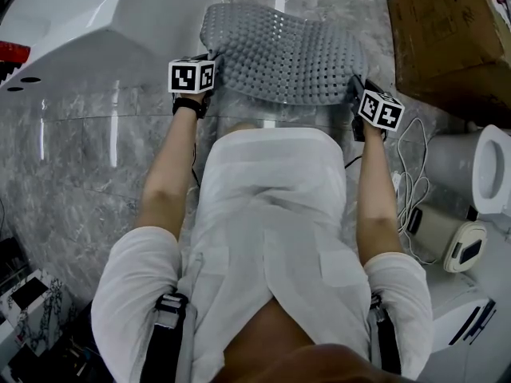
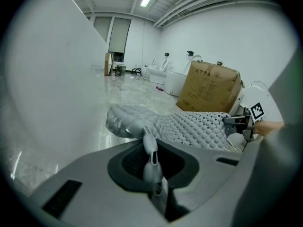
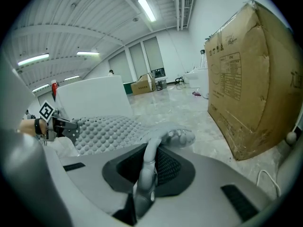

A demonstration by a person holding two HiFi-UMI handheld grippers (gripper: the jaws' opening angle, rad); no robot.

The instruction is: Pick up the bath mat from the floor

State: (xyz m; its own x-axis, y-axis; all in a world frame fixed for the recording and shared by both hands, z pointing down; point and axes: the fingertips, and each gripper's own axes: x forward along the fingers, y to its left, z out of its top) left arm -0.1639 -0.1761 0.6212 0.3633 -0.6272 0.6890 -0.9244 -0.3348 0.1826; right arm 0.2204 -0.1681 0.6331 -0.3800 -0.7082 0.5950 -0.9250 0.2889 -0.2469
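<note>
Above marble floor (image 1: 72,174), bath mat (image 1: 279,54) stretches lengthwise, left gripper (image 1: 215,74) to right gripper (image 1: 351,92).

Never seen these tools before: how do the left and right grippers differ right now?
The left gripper grips the bath mat beside the white tub; the right gripper grips it beside the cardboard box. The left's marker cube looks level in the head view; the right's looks tilted. Both are shut on the mat's near edge.

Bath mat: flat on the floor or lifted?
Lifted at its near edge: left gripper and right gripper each pinch a bath mat corner. Far edge: cannot tell.
</note>
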